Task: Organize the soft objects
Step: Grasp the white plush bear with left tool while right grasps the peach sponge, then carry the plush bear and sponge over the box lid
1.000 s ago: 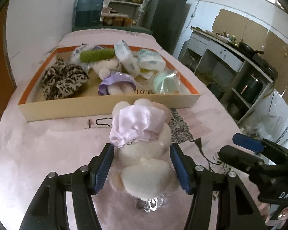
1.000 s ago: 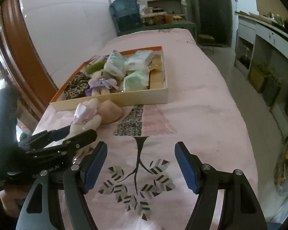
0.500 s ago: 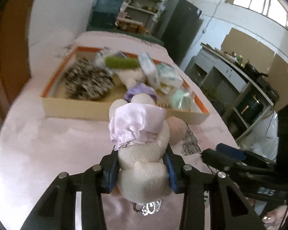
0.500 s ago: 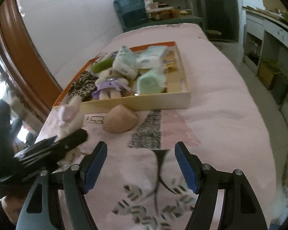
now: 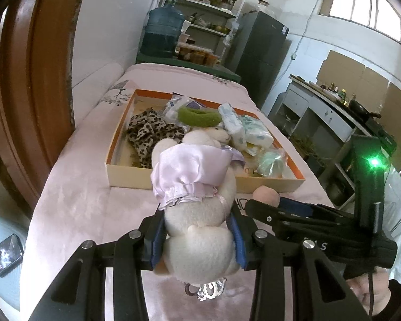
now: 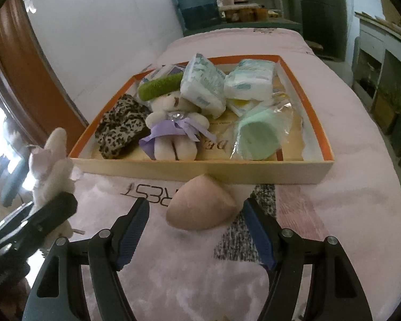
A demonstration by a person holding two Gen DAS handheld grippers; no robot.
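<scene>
My left gripper (image 5: 196, 219) is shut on a white plush bear in a pink satin dress (image 5: 197, 187), its blue pads pressing the bear's body. The bear hangs above the pink tablecloth, just short of the shallow orange-rimmed box (image 5: 128, 171). In the right wrist view the bear (image 6: 53, 165) shows at the left edge. My right gripper (image 6: 195, 206) stands open close to the cloth. A beige teardrop sponge (image 6: 200, 208) lies between its fingertips, apart from both pads and right before the box's front wall (image 6: 254, 171).
The box holds a leopard-print cloth (image 6: 120, 128), a green band (image 6: 160, 87), a bear in a purple dress (image 6: 173, 131), two tissue packs (image 6: 203, 85) and a wrapped green sponge (image 6: 259, 136). A phone (image 5: 5, 251) lies low left. A wooden door frame stands left, kitchen counters right.
My left gripper closed on the pink-dressed bear and lifted it off the cloth towards the box. My right gripper moved forward until the beige sponge lay between its fingers.
</scene>
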